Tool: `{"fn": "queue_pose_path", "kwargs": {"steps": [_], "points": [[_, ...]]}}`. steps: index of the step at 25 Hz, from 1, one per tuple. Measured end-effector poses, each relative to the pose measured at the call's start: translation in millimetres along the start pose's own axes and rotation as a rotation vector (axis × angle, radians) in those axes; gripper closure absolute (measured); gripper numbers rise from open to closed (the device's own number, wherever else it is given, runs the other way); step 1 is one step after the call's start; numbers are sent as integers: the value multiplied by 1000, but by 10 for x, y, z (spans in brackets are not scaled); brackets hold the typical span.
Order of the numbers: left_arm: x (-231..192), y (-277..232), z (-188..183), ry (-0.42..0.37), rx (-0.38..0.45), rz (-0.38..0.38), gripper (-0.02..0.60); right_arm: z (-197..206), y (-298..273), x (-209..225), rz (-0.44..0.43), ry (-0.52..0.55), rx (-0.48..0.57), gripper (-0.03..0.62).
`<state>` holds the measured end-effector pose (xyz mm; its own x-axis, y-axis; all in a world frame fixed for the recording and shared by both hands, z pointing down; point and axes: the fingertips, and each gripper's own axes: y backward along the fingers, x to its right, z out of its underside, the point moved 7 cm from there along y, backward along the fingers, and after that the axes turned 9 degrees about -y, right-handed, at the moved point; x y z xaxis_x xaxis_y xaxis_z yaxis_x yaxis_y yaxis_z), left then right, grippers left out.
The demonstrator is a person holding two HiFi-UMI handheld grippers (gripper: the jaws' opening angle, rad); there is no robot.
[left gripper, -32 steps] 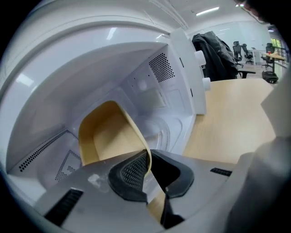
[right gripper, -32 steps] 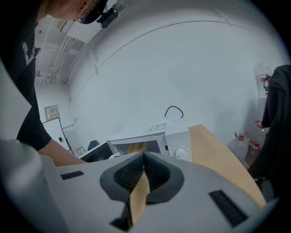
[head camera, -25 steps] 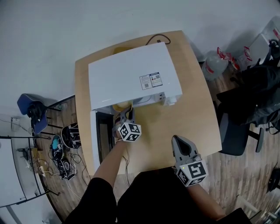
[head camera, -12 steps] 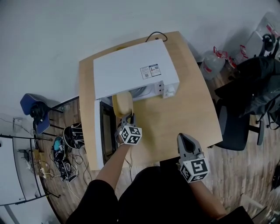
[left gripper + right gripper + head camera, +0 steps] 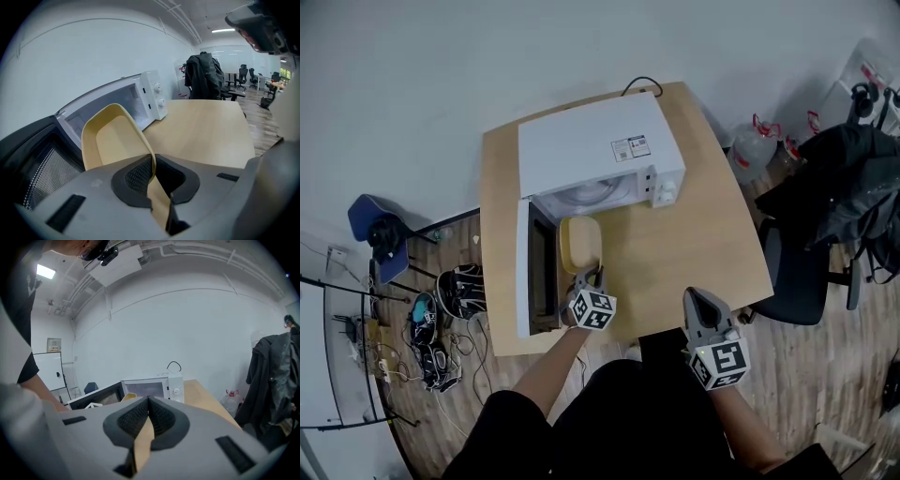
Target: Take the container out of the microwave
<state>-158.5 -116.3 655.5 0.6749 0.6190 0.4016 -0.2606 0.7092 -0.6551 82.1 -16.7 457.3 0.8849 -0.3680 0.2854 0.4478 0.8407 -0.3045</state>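
A pale yellow container (image 5: pixel 579 244) hangs outside the white microwave (image 5: pixel 595 150), in front of its open cavity and over the wooden table (image 5: pixel 694 244). My left gripper (image 5: pixel 589 275) is shut on the container's near rim. In the left gripper view the rim of the container (image 5: pixel 115 140) runs between the pads of my left gripper (image 5: pixel 153 166). The microwave's dark door (image 5: pixel 536 267) stands swung open to the left. My right gripper (image 5: pixel 698 295) hovers shut and empty near the table's front edge; in the right gripper view its pads (image 5: pixel 136 416) meet.
A black office chair draped with a dark jacket (image 5: pixel 834 206) stands right of the table. Water bottles (image 5: pixel 755 141) sit on the floor behind it. A blue chair (image 5: pixel 370 230) and shoes (image 5: pixel 455 291) are at the left. A black cable (image 5: pixel 639 84) loops behind the microwave.
My left gripper has drawn the yellow container out of the microwave cavity toward me, until it hangs over the table. My right gripper stayed shut and shifted a little.
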Motion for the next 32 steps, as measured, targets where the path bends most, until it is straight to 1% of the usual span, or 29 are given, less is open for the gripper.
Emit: {"fn": "queue_pose_path", "kwargs": {"steps": [2, 6, 7, 11, 12, 13, 15, 16, 17, 20, 24, 26, 29, 32], "points": [[93, 110, 4, -6, 11, 18, 557, 2, 67, -57, -2, 15, 10, 534], [245, 393, -84, -90, 50, 56, 557, 19, 195, -170, -8, 26, 14, 534], [278, 469, -110, -89, 63, 63, 557, 27, 231, -188, -8, 29, 14, 534], [377, 759, -105, -24, 96, 87, 557, 82, 351, -260, -6, 36, 3, 534], [408, 830, -86, -18, 100, 92, 557, 105, 378, -274, -3, 39, -2, 534], [448, 899, -68, -29, 104, 94, 557, 131, 405, -281, 2, 42, -7, 534], [556, 1035, -46, -83, 115, 93, 557, 188, 451, -286, 17, 52, -23, 534], [616, 1105, -39, -93, 122, 94, 557, 216, 474, -291, 22, 56, -34, 534], [672, 1179, -34, -75, 129, 97, 557, 240, 499, -299, 22, 59, -45, 534], [802, 1394, -68, 41, 145, 107, 557, 257, 565, -312, 4, 66, -62, 534], [932, 1693, -228, 151, 179, 101, 557, 242, 637, -226, 42, 69, -62, 534], [1002, 1855, -322, 212, 200, 100, 557, 222, 659, -193, 34, 75, -65, 534], [1098, 2082, -484, 273, 225, 68, 557, 166, 728, -176, -17, 78, -50, 534], [1168, 2332, -692, 369, 252, 5, 557, 109, 891, -128, -63, 109, -70, 534]]}}
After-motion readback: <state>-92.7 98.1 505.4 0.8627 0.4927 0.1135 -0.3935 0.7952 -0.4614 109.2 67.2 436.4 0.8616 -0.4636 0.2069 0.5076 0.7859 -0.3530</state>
